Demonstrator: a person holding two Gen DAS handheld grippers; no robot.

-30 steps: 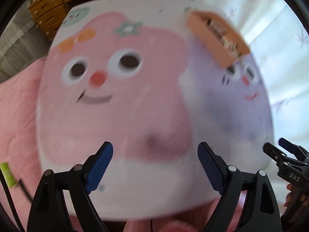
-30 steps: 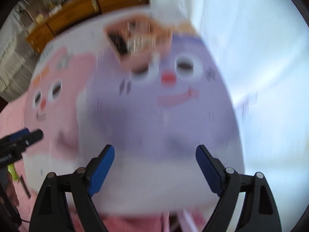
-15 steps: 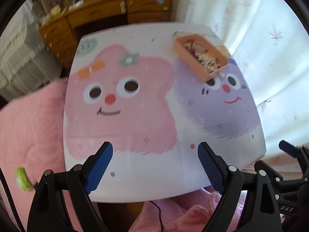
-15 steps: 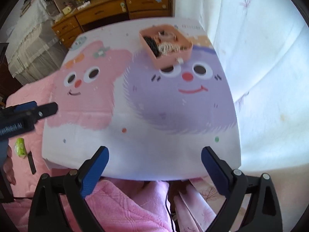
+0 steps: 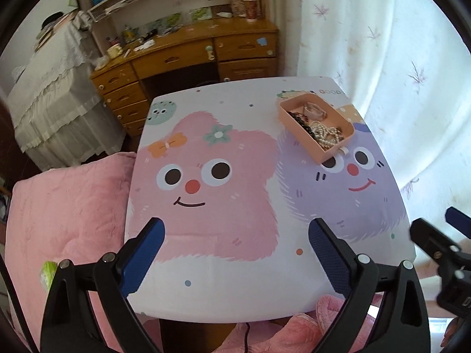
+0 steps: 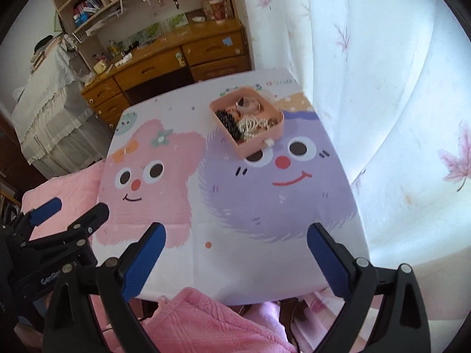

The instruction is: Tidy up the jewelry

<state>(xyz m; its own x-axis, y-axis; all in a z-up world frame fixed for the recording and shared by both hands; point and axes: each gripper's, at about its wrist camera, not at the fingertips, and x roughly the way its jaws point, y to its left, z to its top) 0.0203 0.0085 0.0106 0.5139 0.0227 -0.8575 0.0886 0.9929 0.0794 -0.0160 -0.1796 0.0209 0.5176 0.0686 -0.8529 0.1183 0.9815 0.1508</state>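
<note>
A small pink tray [image 5: 316, 125] sits at the far right of a cartoon-print table [image 5: 235, 279]; it also shows in the right wrist view [image 6: 246, 121]. It holds a pile of jewelry: a black bead string [image 6: 228, 123], pearl and gold chains [image 6: 254, 126], and a ring or bangle at the back. My left gripper [image 5: 235, 253] is open and empty above the table's near edge. My right gripper [image 6: 235, 253] is open and empty above the near right edge. Each gripper shows in the other's view: the right [image 5: 441, 241], the left [image 6: 59, 220].
A pink quilt [image 5: 59, 220] lies left of and in front of the table. A white curtain [image 6: 397, 88] hangs close on the right. A wooden desk with drawers [image 5: 182, 58] and shelves stands behind. A small green object [image 5: 48, 270] lies on the quilt.
Both grippers have pulled back and up from the table, so the whole tabletop and the room behind come into view. Both stay open and empty.
</note>
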